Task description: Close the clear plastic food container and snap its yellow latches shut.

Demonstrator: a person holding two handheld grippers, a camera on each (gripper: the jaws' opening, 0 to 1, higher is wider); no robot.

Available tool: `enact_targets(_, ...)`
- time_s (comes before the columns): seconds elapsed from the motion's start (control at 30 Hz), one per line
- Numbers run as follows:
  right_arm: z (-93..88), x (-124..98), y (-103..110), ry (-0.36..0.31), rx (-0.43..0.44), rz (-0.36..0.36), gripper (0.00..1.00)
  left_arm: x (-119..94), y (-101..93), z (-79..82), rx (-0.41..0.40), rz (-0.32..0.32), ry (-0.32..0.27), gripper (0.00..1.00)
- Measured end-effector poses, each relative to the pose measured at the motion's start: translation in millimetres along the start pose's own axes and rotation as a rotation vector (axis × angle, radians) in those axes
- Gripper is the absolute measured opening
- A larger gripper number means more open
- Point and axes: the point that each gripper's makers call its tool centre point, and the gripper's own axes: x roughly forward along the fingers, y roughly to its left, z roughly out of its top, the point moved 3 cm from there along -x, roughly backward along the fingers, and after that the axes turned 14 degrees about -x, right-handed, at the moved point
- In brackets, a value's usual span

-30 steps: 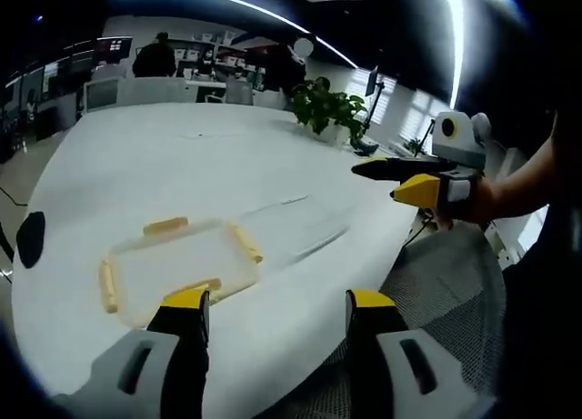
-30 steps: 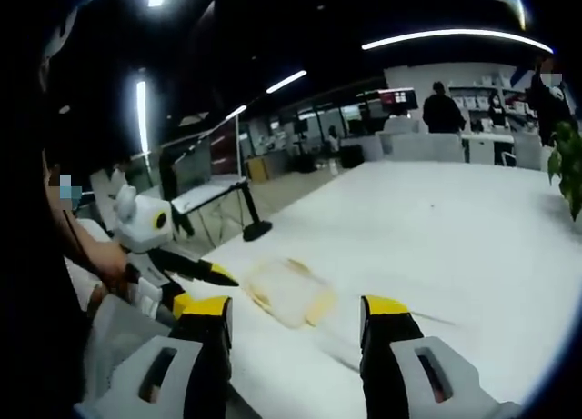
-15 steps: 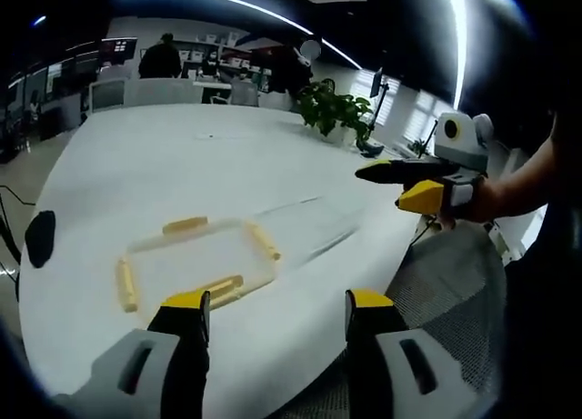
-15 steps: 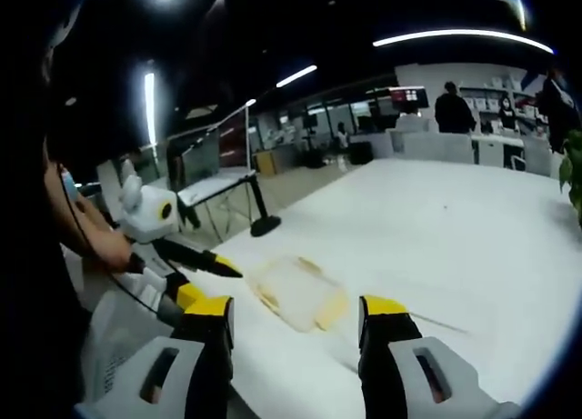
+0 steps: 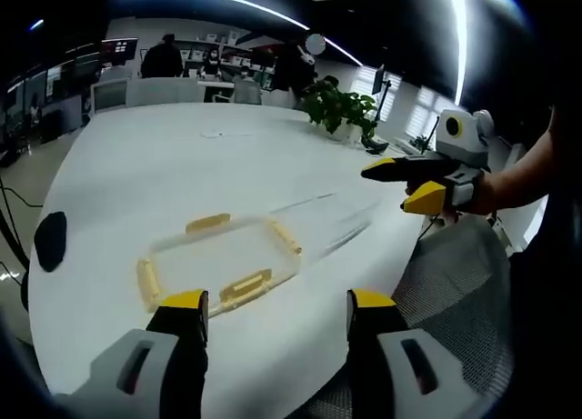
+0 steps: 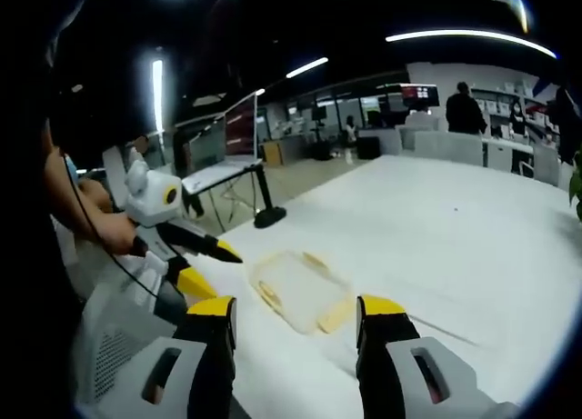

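Observation:
A clear plastic container (image 5: 218, 260) with yellow latches (image 5: 245, 287) on its sides lies flat on the white table (image 5: 182, 155), just beyond my left gripper (image 5: 273, 312), whose jaws stand open and empty. My right gripper (image 5: 400, 184) enters from the right, held above the table's edge, open and apart from the container. In the right gripper view the container (image 6: 296, 287) lies ahead of the open right gripper (image 6: 296, 312), and the left gripper (image 6: 216, 269) hovers open just left of it. Whether the latches are snapped is too blurred to tell.
A potted plant (image 5: 341, 110) stands at the table's far right edge. A black round object (image 5: 50, 240) sits by the left edge. A mesh chair (image 5: 446, 283) is beside the table. People stand at the back. A desk with a monitor (image 6: 241, 128) is beyond the table.
Both views have shifted a little with the hands, bringing the container nearer the middle of each picture. Both grippers stay open and the container has not been touched.

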Motion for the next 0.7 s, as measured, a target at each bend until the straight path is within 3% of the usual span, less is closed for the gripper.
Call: enact_targets(0.7,-1.3,23.0,0.1,0.02,0.006,0.014,0.52,-6.9,35.2,8.4,0.001,0.014,0.011,0.61)
